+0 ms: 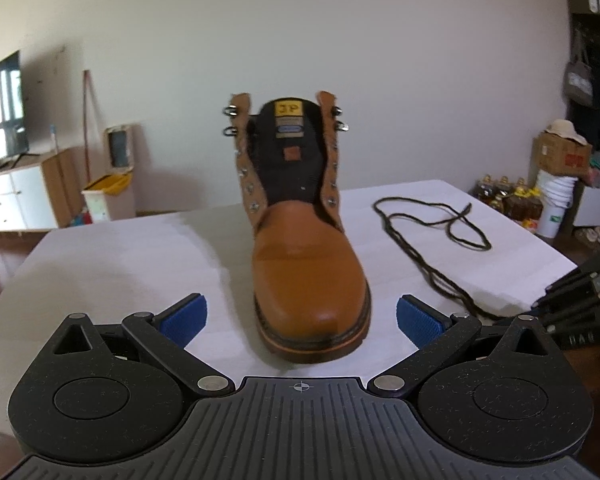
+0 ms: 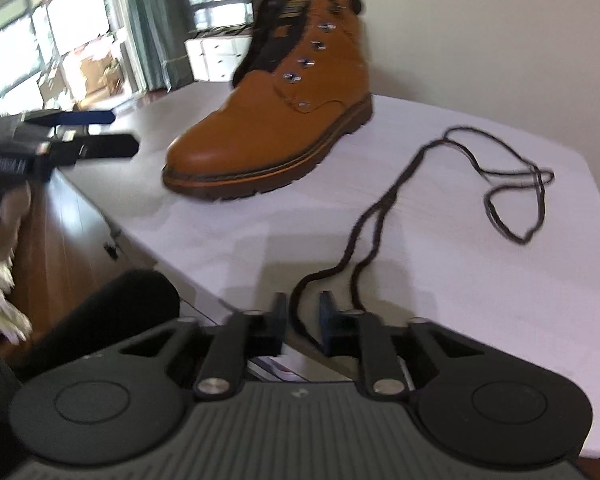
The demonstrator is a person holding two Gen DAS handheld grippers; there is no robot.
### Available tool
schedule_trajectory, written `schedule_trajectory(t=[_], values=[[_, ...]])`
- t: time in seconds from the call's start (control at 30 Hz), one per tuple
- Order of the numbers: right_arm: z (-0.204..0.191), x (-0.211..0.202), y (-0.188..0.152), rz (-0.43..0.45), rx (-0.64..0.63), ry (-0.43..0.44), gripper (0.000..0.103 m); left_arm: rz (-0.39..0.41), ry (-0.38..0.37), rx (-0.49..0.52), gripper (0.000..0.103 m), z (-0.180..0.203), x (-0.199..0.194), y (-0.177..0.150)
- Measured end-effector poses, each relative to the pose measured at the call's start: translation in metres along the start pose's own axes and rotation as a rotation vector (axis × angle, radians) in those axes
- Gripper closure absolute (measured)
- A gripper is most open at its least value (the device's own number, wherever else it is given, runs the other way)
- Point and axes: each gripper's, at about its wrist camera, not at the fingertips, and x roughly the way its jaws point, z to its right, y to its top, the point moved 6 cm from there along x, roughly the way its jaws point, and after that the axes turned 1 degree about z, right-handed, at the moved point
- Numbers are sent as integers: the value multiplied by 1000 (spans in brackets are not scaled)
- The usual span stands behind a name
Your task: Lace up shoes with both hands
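Observation:
A tan leather boot (image 1: 300, 240) stands unlaced on the white table (image 1: 120, 256), toe towards my left gripper (image 1: 302, 318), which is open with blue pads on either side of the toe, a little short of it. A dark lace (image 1: 432, 236) lies loose in loops to the boot's right. In the right wrist view the boot (image 2: 276, 120) is ahead on the left and the lace (image 2: 384, 208) runs from its far loops down to my right gripper (image 2: 303, 320). That gripper's jaws are narrowly apart with the lace's near end between them at the table's front edge.
The right gripper's body (image 1: 580, 296) shows at the left view's right edge; the left gripper (image 2: 72, 136) shows at the right view's left. A white cabinet (image 1: 16, 196), bins and boxes (image 1: 560, 156) stand behind the table. Wooden floor (image 2: 60, 240) lies below the edge.

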Motion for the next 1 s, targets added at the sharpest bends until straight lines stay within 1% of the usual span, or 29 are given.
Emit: schedule_trajectory(t=[0.13,0.2,0.3,0.33,0.4,0.47,0.5,0.57,0.6,0.67,0.77,0.8,0.9,1.0], values=[[6,1,8,46,158,69,101,6,-40,39,0,8,6,-3],[9,2,20,97,288,136,101,12,-40,49,0,9,8,-4],[11,8,38,155,450,228,101,14,-39,65,0,9,9,-7],[12,10,41,161,478,242,101,15,-38,68,0,8,10,-8],[13,22,56,174,599,306,101,18,-39,71,0,7,11,-9],[10,32,67,172,657,343,101,24,-49,66,0,5,13,-9],[6,38,73,161,672,367,101,30,-58,62,0,4,14,-8],[0,50,82,144,677,366,100,35,-64,65,0,4,15,-7],[-5,55,86,132,670,382,100,38,-65,72,0,4,16,-6],[-18,66,99,111,634,408,99,48,-51,93,0,2,20,-5],[-29,78,113,94,582,446,93,53,-39,101,0,-3,25,-4],[-30,85,116,78,574,447,87,54,-33,98,0,-5,26,-4],[-26,93,119,61,564,440,87,54,-15,94,0,-11,30,-4],[-20,85,117,81,555,436,87,59,-8,91,0,-18,35,-3]])
